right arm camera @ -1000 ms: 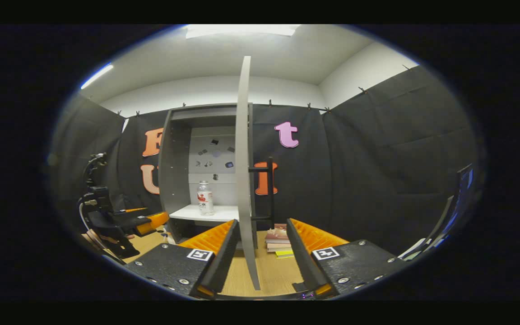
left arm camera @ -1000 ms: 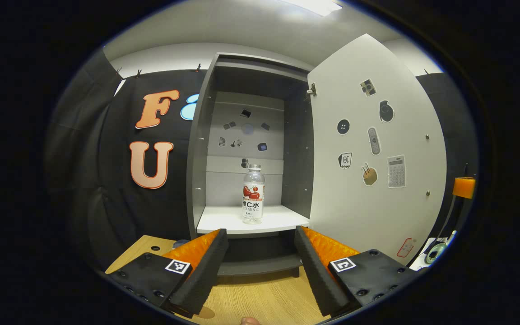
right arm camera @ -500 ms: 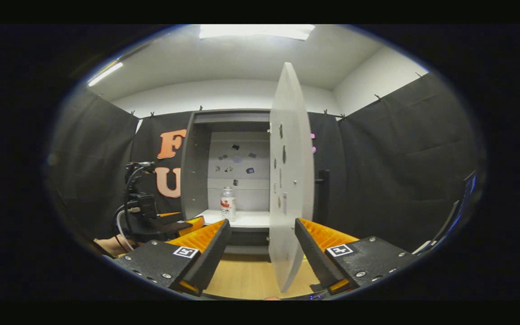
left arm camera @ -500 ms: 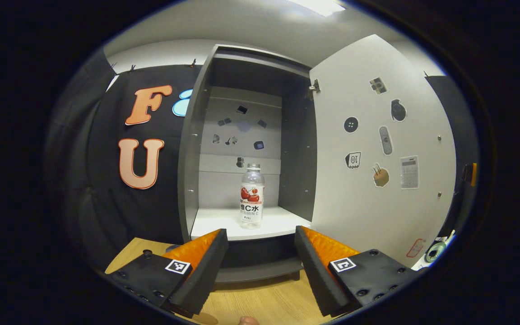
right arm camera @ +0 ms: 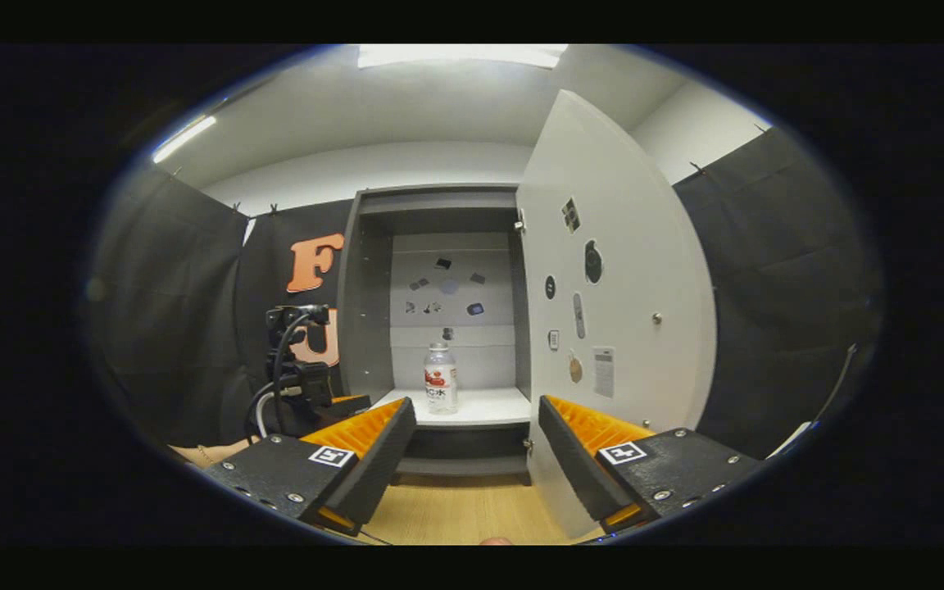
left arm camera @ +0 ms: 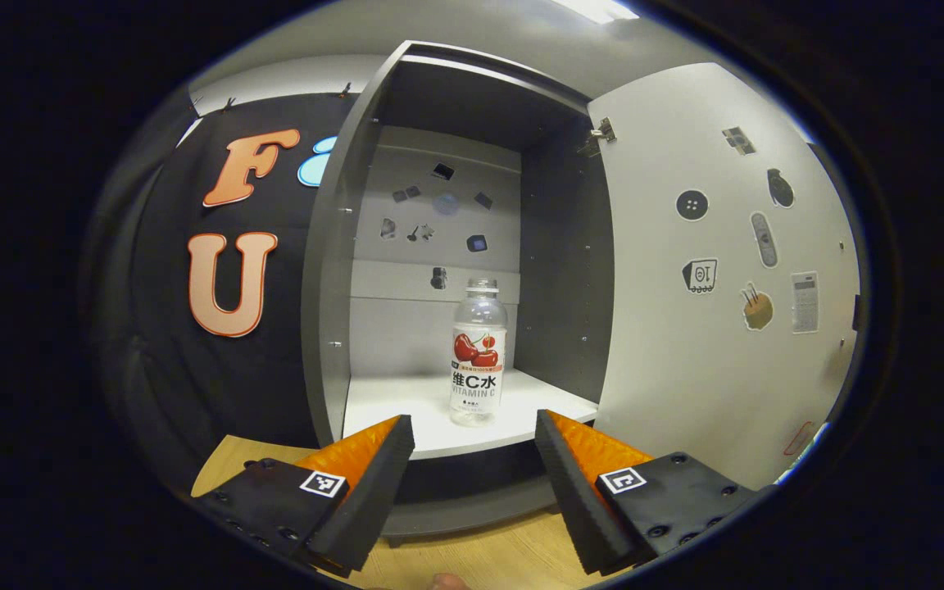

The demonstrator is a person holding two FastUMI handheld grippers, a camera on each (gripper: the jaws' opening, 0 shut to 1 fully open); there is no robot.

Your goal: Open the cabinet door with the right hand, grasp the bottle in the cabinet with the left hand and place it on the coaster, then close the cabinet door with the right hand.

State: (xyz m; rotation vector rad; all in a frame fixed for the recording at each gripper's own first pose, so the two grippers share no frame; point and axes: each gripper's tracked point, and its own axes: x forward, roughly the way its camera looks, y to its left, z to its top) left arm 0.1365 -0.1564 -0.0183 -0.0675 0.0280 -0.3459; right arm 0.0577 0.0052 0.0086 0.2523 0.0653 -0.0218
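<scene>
A: Left gripper (left arm camera: pixel 472 434) state? Jaws were seen spread wide, nothing held between them. The bottle (left arm camera: pixel 478 352) was framed just ahead of and above the gap, upright on the cabinet shelf (left arm camera: pixel 390 410), not touched.

B: Confirmed. Versus a second earlier, the bottle was seen larger and closer to the fingertips, so the left gripper had been advanced toward the cabinet. Reach phase judged underway; grasp not yet made.

A: Right gripper (right arm camera: pixel 476 426)? Also wide open, empty. The cabinet door (right arm camera: pixel 619 311) was found swung fully open to its right, face-on instead of edge-on as before. The left gripper (right arm camera: pixel 341 401) was seen ahead to its left.

B: Door step judged done, then. Count?

A: One bottle, one cabinet, one door, two grippers. No coaster was made out.
</scene>
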